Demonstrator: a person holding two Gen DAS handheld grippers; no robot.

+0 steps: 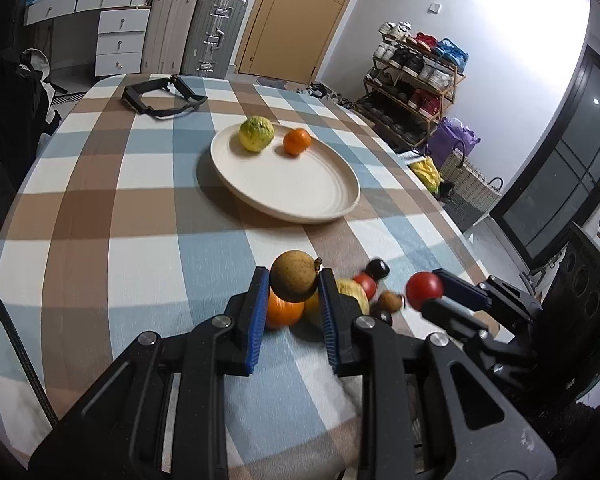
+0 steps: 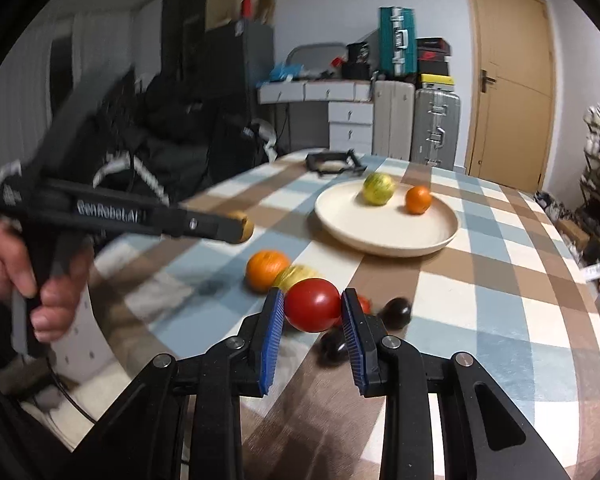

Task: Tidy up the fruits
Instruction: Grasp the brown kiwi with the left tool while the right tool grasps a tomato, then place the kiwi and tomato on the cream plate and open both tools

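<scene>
Left wrist view: we see our left claw (image 1: 294,284) pinching a round brown fruit (image 1: 294,276) between its blue pads, lifted above the checked desk (image 1: 100,220). In the right wrist view our right claw (image 2: 312,308) is clamped on a red tomato (image 2: 313,305). On the desk below lie an orange (image 2: 267,270), a yellow fruit (image 2: 296,276) and dark fruits (image 2: 397,312). Farther off, the cream plate (image 1: 300,196) carries a green-yellow fruit (image 1: 256,134) and a small orange (image 1: 297,141).
</scene>
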